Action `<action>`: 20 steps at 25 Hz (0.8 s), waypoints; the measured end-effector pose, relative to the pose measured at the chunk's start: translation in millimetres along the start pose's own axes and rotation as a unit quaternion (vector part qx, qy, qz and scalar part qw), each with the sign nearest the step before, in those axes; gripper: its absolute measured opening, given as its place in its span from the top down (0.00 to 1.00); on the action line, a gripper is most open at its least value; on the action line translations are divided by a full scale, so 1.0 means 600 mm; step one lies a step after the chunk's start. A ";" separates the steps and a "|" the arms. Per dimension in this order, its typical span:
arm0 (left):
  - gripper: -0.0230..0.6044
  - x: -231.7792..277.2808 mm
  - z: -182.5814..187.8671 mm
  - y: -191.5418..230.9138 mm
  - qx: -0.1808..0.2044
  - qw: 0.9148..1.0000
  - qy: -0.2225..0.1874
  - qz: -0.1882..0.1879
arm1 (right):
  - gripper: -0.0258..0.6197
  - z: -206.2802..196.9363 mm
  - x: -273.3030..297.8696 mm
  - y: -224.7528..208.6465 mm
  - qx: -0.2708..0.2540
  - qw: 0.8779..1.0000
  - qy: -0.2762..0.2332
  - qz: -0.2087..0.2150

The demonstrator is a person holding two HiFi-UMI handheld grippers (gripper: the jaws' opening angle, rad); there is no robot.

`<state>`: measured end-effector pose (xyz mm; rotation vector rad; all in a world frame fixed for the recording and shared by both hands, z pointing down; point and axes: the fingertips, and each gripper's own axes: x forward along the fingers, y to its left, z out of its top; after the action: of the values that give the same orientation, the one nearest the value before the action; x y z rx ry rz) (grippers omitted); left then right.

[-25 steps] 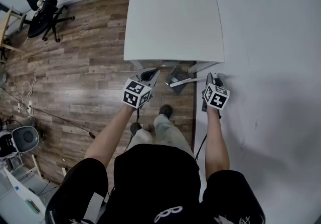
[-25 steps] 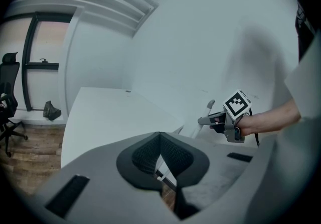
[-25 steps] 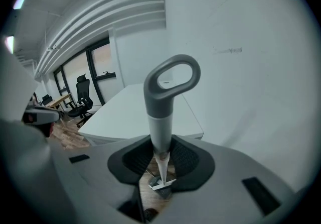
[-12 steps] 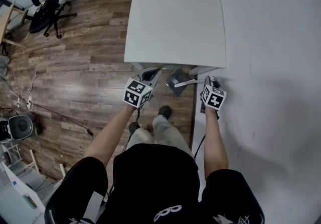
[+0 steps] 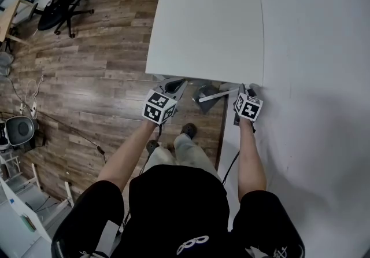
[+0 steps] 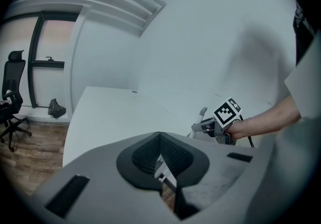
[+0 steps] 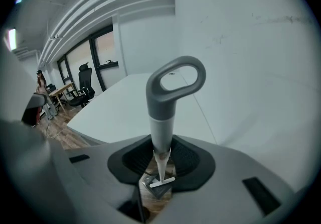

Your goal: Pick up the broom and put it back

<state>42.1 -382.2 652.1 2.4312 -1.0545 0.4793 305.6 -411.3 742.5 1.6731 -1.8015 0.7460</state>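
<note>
Between the fingertips of the left gripper (image 6: 159, 141), drawn together, nothing is held; the white table (image 6: 100, 117) lies just beyond them. The right gripper (image 7: 161, 156) clamps the broom (image 7: 162, 117) by its handle, with the grey loop above the fingers and the white shaft running below them toward the wooden floor (image 5: 87, 77).

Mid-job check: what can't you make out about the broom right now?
- Broom lower end: in the right gripper view the body of the right tongs covers most of it; in the head view it is too small.
- Grey piece beside it: too small in both views to name.
</note>
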 end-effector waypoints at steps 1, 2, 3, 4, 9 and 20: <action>0.94 0.001 0.001 0.003 -0.001 1.000 0.000 0.003 | 0.78 0.005 0.006 -0.002 -0.002 1.000 0.000 0.001; 0.94 0.002 0.002 0.005 -0.002 1.000 0.000 0.005 | 0.78 0.009 0.010 -0.004 -0.002 1.000 0.001 0.002; 0.94 0.002 0.002 0.007 -0.003 1.000 0.000 0.007 | 0.78 0.012 0.013 -0.006 -0.001 1.000 0.001 0.003; 0.94 0.001 0.002 0.009 -0.004 1.000 -0.001 0.009 | 0.78 0.013 0.015 -0.007 0.000 1.000 0.001 0.004; 0.95 0.000 0.002 0.014 -0.004 1.000 -0.001 0.014 | 0.71 0.001 0.026 -0.016 0.014 1.000 0.014 0.002; 0.95 -0.008 0.000 0.018 -0.007 1.000 -0.002 0.018 | 0.67 -0.047 0.022 -0.025 0.031 0.998 0.052 -0.009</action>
<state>31.1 -386.1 652.6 2.4061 -1.1000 0.4789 320.8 -400.7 772.2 1.6556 -1.7062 0.8737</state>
